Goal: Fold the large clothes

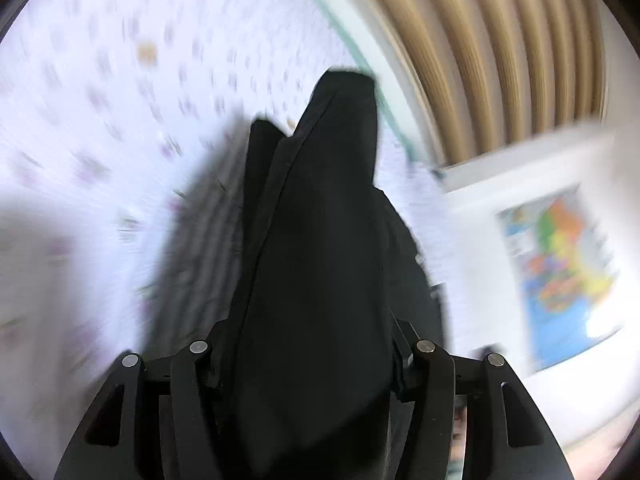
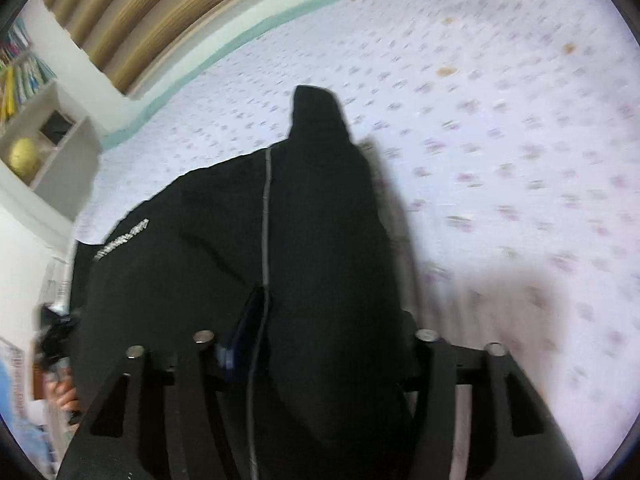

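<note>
Black garment (image 1: 312, 280) is draped over both grippers; grip cannot be told, so cloth may be dropped onto the bedsheet (image 2: 500, 120).

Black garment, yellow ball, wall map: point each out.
black garment (image 2: 320, 240), right wrist view, cloth beside its grey stripe
yellow ball (image 2: 23, 156), right wrist view, centre, on shelf
wall map (image 1: 560, 264), left wrist view, coloured middle

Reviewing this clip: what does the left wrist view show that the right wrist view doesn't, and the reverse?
Left wrist only: a colourful map poster on the white wall.
Right wrist only: a shelf holding books and a yellow ball, plus a grey stripe and white lettering on the cloth.
Both: the black garment draped over each tool, the patterned bedsheet, and the beige curtain.
</note>
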The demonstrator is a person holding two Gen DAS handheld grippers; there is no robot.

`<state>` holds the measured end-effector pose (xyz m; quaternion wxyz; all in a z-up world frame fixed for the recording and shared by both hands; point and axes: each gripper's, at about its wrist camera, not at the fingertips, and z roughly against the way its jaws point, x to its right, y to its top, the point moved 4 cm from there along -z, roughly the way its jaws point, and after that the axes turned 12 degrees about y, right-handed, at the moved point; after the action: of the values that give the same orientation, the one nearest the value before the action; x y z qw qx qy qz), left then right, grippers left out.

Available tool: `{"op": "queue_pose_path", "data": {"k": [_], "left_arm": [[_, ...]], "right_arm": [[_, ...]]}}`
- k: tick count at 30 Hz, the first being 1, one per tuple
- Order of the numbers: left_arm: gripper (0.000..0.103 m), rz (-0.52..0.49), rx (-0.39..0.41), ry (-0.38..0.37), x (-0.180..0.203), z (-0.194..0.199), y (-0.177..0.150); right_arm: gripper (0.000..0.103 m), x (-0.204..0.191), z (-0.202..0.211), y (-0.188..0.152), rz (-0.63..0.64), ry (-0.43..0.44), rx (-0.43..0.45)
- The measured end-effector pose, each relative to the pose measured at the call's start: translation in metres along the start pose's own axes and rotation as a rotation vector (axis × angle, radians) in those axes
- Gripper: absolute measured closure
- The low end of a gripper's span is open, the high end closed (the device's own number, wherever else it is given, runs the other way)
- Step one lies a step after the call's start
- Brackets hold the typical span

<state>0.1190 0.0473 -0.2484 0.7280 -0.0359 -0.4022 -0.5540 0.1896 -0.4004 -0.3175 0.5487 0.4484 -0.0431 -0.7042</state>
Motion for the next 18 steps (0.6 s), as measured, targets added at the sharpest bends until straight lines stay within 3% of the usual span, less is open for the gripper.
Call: {"op": "queue_pose_path", "data": {"k": [3,6,9,13,16,18], "left_arm": [[0.045,-0.104,0.119,0.196,0.017,0.046,-0.013],[0.045,-0.221,0.258,0.354,0.046,0.096,-0.018],[0.045,-0.310,0.361,0.404,0.088,0.137,-0.022],[0.044,-0.418,0.529,0.544,0.148,0.185,-0.034],[0.020,-0.486,0.632,0.589,0.200,0.218,-0.056],[0.017,-0.532,0.693,0.552,0.226,0.236,-0.067]], "right_arm": [[0.036,-0.017,0.031,-0.010,0.075,-0.141,0.070],[0.035,-0.034,0.069,-0.014,0.128,-0.162,0.144],[0.035,-0.082,0.096,-0.017,0.182,-0.136,0.216],[0.033,-0.141,0.129,-0.020,0.296,-0.146,0.274],[0.024,-0.192,0.151,-0.022,0.350,-0.136,0.320],[0.016,-0.218,0.163,-0.023,0.373,-0.117,0.351]]}}
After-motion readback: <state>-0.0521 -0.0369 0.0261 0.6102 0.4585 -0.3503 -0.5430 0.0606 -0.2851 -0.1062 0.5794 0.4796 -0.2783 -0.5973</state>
